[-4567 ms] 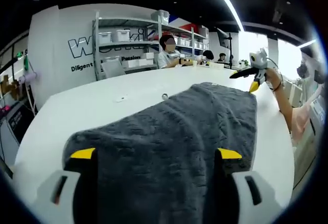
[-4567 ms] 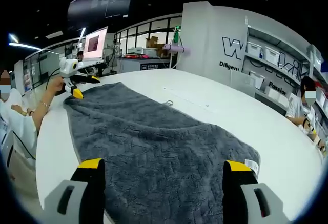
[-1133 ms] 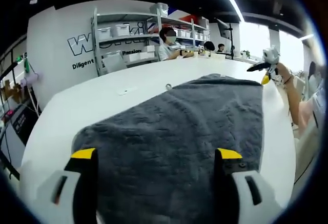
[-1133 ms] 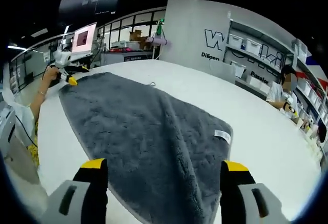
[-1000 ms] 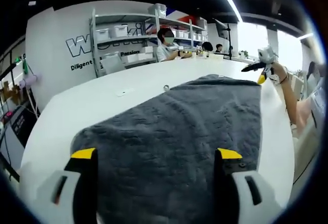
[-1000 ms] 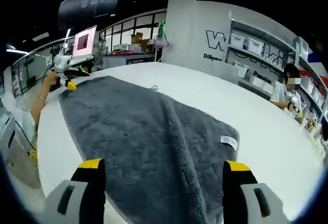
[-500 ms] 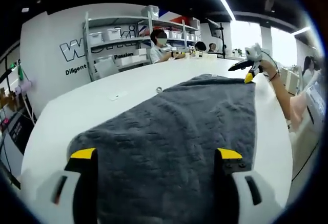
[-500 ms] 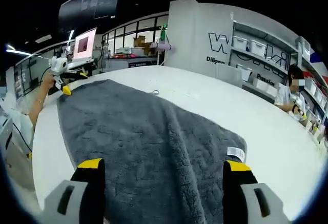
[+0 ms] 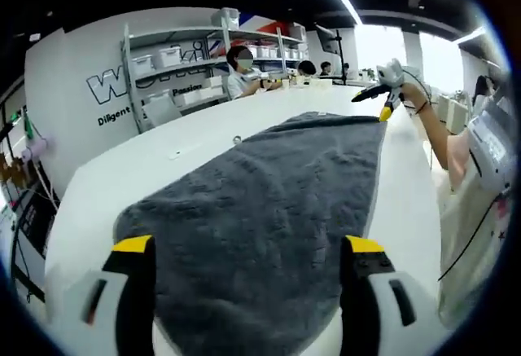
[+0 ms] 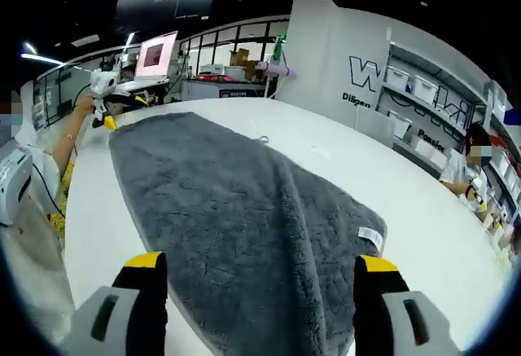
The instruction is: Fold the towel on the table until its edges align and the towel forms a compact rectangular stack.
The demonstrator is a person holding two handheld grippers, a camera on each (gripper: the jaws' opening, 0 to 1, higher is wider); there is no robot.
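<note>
A wide white table (image 9: pixel 122 169) is carrying a dark grey towel (image 9: pixel 269 201), which is lying spread out flat and long across it, one short end sitting near each gripper. In the right gripper view the same towel (image 10: pixel 236 217) is stretching away toward the far left, and a small white label (image 10: pixel 370 238) is showing at its near right corner.

The left gripper (image 9: pixel 248 246) is hovering over the near end of the towel with its yellow-tipped jaws standing wide apart, gripping nothing. The right gripper (image 10: pixel 252 262) is likewise hanging above its end of the towel, jaws spread and holding nothing. In the left gripper view the right gripper (image 9: pixel 383 99) is appearing at the far end, held in a person's hand (image 9: pixel 411 95).

Behind the table, white shelves (image 9: pixel 171 63) with bins are standing against a lettered wall, and people are sitting nearby. A tiny metal ring (image 10: pixel 263 138) is lying on the table beside the towel.
</note>
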